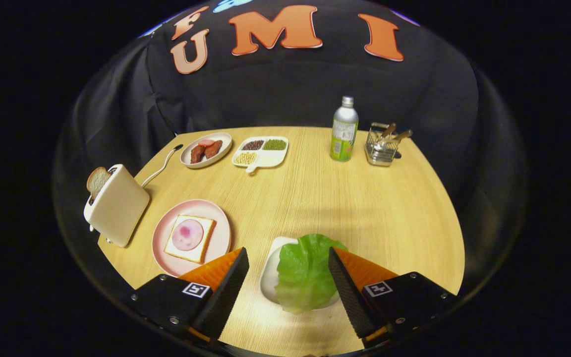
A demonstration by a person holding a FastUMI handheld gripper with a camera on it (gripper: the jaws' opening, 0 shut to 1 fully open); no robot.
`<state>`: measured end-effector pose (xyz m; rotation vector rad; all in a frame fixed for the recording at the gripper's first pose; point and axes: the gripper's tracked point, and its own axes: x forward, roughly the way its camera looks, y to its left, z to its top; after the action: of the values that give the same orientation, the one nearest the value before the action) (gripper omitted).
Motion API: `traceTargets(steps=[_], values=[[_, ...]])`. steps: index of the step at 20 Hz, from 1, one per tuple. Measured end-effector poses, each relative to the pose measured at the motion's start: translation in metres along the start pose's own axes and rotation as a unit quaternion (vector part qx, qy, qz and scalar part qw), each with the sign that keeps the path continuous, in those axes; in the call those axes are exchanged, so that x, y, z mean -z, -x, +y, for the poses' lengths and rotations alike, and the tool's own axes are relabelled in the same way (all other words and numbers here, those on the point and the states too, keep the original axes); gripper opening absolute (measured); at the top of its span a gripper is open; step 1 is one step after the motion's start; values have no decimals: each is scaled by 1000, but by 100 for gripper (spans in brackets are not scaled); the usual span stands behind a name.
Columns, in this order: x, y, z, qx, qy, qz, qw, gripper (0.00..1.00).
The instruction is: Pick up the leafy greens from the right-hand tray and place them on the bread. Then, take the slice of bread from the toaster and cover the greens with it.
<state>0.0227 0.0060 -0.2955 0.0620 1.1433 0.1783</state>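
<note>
Now the greens (304,270) are seen on the tray (271,271) at the table's near edge, between the opened gripper (288,258) fingers; being probably soft and light, they should be pinched gently mid-leaf.

gripper (288,258) held low over a wooden table (365,198), fingers spread wide – leafy greens (305,270) lying between them on a small white tray (270,272), touched by neither. just beyond the left finger, a pink plate (221,243) with a bread slice (190,238) topped by a round of ham. further left, a toaster (117,206) with another slice (97,181) poking out.
</note>
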Motion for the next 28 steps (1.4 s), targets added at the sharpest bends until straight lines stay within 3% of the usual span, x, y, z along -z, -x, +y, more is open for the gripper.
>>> traceTargets(steps=[12, 18, 20, 24, 25, 28], values=[[56, -65, -29, 54, -4, 117, 992, 95], [58, -72, -30, 64, -4, 119, 991, 90], [57, -74, -28, 64, -4, 118, 991, 82], [57, -75, -27, 68, -13, 120, 990, 42], [56, -74, -27, 69, -14, 120, 990, 25], [57, -73, -26, 69, -22, 119, 990, 7]])
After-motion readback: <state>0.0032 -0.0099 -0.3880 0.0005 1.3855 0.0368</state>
